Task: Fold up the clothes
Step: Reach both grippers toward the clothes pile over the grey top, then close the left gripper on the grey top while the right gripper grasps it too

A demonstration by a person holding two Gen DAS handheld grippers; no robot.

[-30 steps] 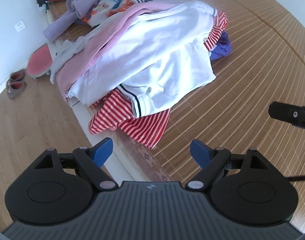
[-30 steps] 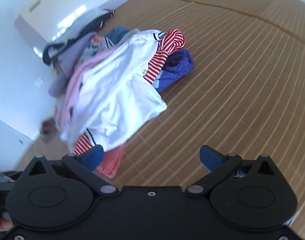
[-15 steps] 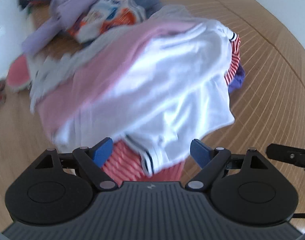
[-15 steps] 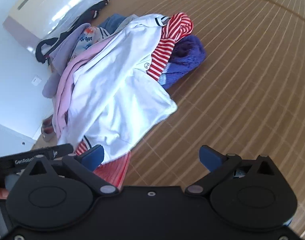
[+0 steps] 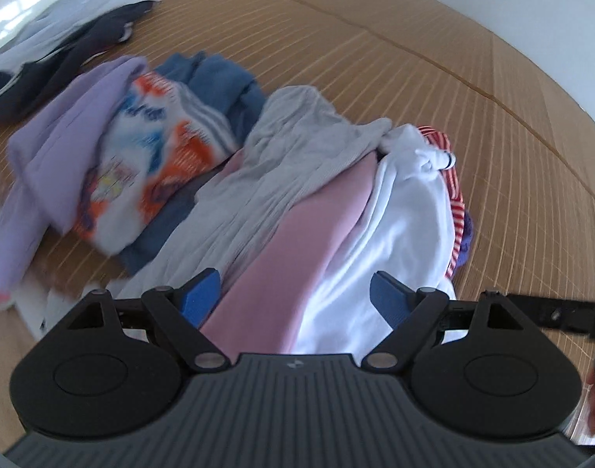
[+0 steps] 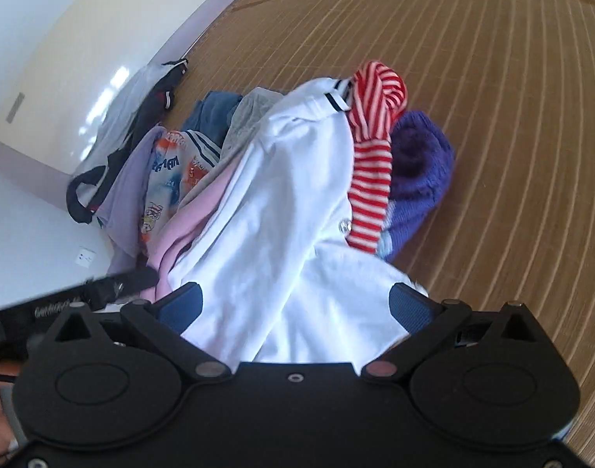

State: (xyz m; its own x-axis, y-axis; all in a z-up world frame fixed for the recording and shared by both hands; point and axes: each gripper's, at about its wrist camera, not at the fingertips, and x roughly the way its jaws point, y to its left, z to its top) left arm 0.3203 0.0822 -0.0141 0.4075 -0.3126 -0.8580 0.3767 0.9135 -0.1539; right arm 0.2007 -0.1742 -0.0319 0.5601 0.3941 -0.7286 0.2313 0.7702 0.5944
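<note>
A heap of clothes lies on a bamboo mat (image 5: 473, 89). On top is a white shirt (image 5: 406, 226) (image 6: 282, 202), with a pink garment (image 5: 297, 249) (image 6: 188, 226) and a grey one (image 5: 297, 148) beside it. A red-and-white striped top (image 6: 371, 163) (image 5: 451, 179) and a purple knit (image 6: 418, 171) lie along the right side. My left gripper (image 5: 295, 296) is open just over the pink and white cloth. Over the white shirt's near part my right gripper (image 6: 295, 308) also stands open. Neither holds anything.
A lilac top (image 5: 63, 148), a printed shirt (image 5: 149, 156) and a blue garment (image 5: 223, 82) lie further left in the heap. Dark and pale clothes (image 6: 141, 93) sit by the wall. The mat (image 6: 512, 78) stretches bare to the right. The other gripper's body (image 5: 555, 314) shows at the right edge.
Both grippers have moved forward over the heap; the cloth now fills the space between their open fingers. The floor and shoes have left the left wrist view.
</note>
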